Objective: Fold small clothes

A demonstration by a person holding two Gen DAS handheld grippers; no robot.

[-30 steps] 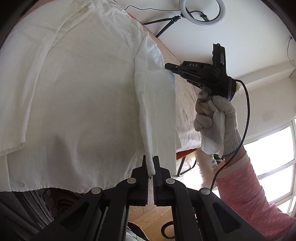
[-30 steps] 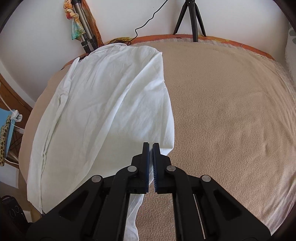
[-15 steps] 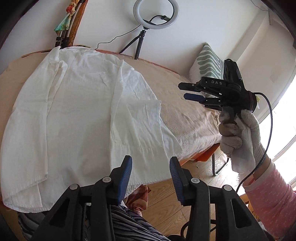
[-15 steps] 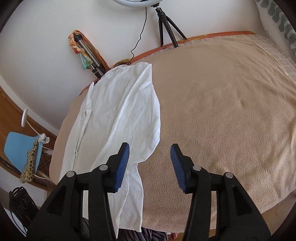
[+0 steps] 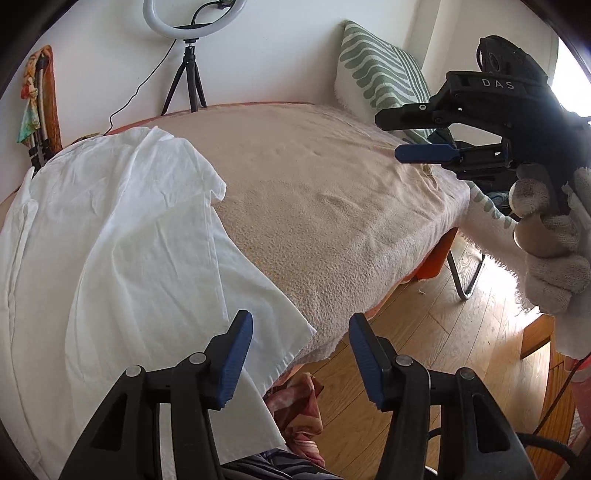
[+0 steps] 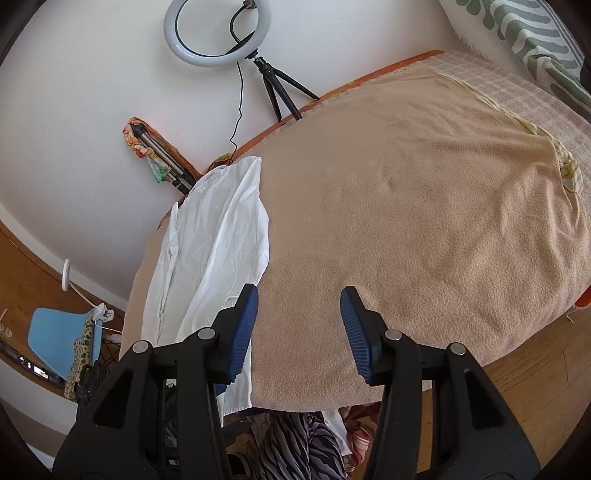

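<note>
A white shirt (image 5: 122, 236) lies flat on the left part of a bed covered with a beige blanket (image 5: 332, 206), one side folded inward. It also shows in the right wrist view (image 6: 218, 243), at the left of the blanket (image 6: 424, 206). My left gripper (image 5: 301, 354) is open and empty, raised above the shirt's near right corner at the bed's edge. My right gripper (image 6: 299, 328) is open and empty, held above the blanket just right of the shirt. In the left wrist view the right gripper (image 5: 417, 136) hangs in the air at the upper right, in a gloved hand.
A ring light on a tripod (image 5: 192, 22) stands at the wall behind the bed. A green patterned pillow (image 5: 384, 77) leans at the right end. Wooden floor (image 5: 424, 332) lies below the bed's front edge, with patterned cloth (image 5: 299, 406) beneath. A blue chair (image 6: 59, 332) stands far left.
One second ago both grippers were shut, the left pinching a fold of the shirt. Both have opened and pulled back from the bed; the shirt now lies released on the blanket.
</note>
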